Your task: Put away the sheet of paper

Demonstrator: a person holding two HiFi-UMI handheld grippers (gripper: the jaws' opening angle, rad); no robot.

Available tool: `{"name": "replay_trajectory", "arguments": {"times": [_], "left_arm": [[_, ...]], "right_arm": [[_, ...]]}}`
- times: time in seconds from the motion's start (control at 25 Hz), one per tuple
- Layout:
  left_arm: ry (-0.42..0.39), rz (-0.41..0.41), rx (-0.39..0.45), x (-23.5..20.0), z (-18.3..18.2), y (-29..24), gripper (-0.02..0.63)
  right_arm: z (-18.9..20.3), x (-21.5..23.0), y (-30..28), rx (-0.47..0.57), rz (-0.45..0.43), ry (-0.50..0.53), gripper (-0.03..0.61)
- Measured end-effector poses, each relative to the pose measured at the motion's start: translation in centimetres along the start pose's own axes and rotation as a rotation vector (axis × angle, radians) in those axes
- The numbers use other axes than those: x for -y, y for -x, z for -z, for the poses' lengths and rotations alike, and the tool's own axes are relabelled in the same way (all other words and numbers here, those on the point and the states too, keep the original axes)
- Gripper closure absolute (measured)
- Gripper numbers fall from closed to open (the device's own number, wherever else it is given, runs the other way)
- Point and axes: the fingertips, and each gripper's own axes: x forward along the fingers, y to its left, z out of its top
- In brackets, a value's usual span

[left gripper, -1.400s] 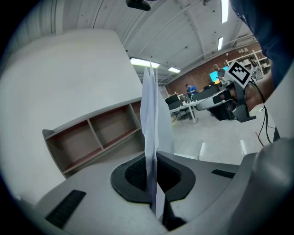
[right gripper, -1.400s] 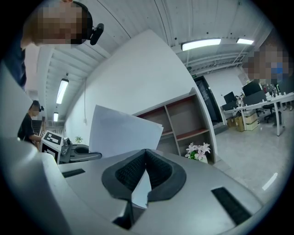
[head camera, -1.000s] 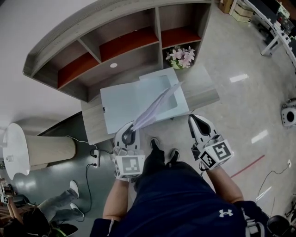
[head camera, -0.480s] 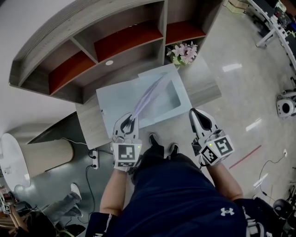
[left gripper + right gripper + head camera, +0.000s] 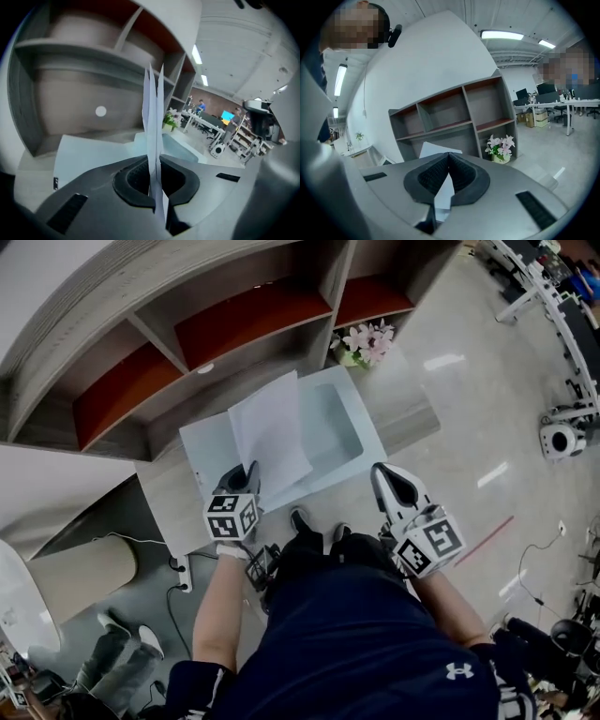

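A white sheet of paper [image 5: 272, 432] stands up from my left gripper [image 5: 249, 474], which is shut on its lower edge. In the left gripper view the paper [image 5: 153, 122] runs edge-on between the pads of that gripper [image 5: 154, 187]. Below the sheet, an open light-blue flat box [image 5: 349, 427] lies on the grey desk [image 5: 169, 493]. My right gripper [image 5: 386, 479] hangs off the desk's front edge to the right, shut and holding nothing. In the right gripper view its closed tips [image 5: 448, 157] point at the paper [image 5: 435, 151] and the shelves.
A grey shelf unit with red-lined compartments [image 5: 187, 324] rises behind the desk. A pot of pink flowers [image 5: 364, 341] stands at the box's far right corner. A round white-topped stand [image 5: 66, 573] and a power strip [image 5: 178, 568] are on the floor at the left.
The left gripper has turned and come in over the box, so the sheet now shows its broad face instead of a thin slanted edge. The right gripper has stayed near the desk's front.
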Motion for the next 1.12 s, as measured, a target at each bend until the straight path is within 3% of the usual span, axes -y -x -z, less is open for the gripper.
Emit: {"name": "replay_trajectory", "arguments": {"times": [0.12,0.4,0.72,0.92,1.12], "left_arm": [[0.136,0.011,-0.08,-2.2,2.4,-1.8,0.598],[0.225,-0.019,-0.245,-5.1,6.7,-3.4,0.598],[0.434,-0.065,-0.327,-5.6,10.3,-3.4,0.598],[0.372,-0.11,-0.352,-5.9,10.4,-3.5,0.598],[0.377,-0.1,-0.352,-5.3,9.3,-5.8,0.598]], "right_arm": [[0.8,0.0,-0.5,-0.024,0.009,-0.024,0.574],[1.5,0.6,-1.8,-0.038,-0.001,-0.059,0.574],[1.9,2.3,-2.6,-0.04,-0.031,-0.109,0.574],[2.5,3.8,-2.4,-0.057,-0.033,-0.141,0.574],[2.8,5.2,-2.2,-0.063,-0.031,-0.153,0.574]]}}
